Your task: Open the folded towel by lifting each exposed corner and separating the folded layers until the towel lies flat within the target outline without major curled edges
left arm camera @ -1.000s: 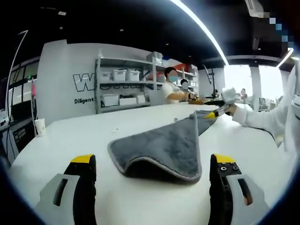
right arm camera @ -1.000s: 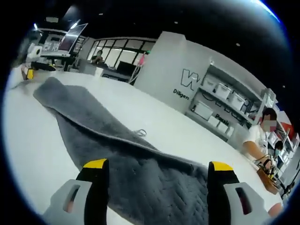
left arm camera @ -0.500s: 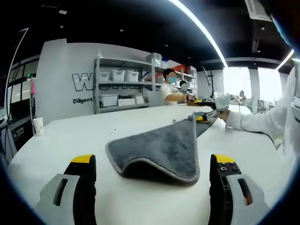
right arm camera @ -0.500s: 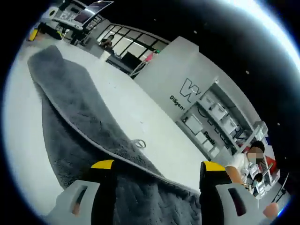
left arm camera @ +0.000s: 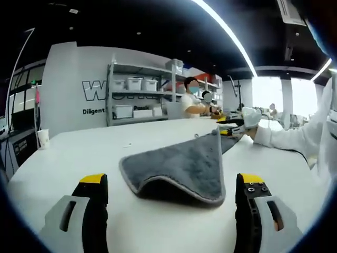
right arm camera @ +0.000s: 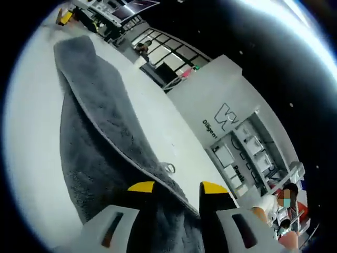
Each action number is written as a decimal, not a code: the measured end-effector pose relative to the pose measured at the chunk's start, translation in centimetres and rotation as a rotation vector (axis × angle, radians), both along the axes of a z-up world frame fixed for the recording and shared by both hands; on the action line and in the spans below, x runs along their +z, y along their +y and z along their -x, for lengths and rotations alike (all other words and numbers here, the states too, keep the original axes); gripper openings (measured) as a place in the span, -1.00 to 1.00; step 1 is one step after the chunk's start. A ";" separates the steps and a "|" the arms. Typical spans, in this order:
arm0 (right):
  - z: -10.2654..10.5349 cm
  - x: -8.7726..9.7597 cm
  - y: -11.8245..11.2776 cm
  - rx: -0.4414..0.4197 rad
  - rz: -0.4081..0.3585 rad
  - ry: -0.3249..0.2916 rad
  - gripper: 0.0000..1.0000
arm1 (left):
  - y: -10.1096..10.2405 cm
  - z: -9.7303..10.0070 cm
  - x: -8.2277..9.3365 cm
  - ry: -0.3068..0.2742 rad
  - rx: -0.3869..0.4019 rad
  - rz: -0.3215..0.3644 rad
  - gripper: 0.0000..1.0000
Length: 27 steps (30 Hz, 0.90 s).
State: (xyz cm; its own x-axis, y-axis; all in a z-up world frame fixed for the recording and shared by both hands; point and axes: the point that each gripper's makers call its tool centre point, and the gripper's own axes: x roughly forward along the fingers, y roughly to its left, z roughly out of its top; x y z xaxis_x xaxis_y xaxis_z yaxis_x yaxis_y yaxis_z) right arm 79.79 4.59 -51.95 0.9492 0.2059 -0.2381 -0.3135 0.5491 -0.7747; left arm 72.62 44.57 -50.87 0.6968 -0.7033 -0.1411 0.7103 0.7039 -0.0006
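Left gripper view: grey towel [left arm camera: 181,166] on white table [left arm camera: 79,153], shelving [left arm camera: 138,97] behind

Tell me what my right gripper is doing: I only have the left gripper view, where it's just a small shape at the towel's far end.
Observer: In the right gripper view, the right gripper has its yellow-tipped jaws drawn close together over the grey towel, at the edge of the upper layer.
Operator: Is there anything else at that edge?
Observer: Yes, a small hanging loop sticks out from the hem just ahead of the jaws.
Operator: And the left gripper?
Observer: From the right gripper view, its yellow tips sit past the towel's far end, not on the cloth.
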 end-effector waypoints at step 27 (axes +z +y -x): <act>5.2 0.4 1.5 0.101 -0.132 0.080 -1.00 | 1.1 -0.2 0.7 -0.003 0.032 0.051 0.99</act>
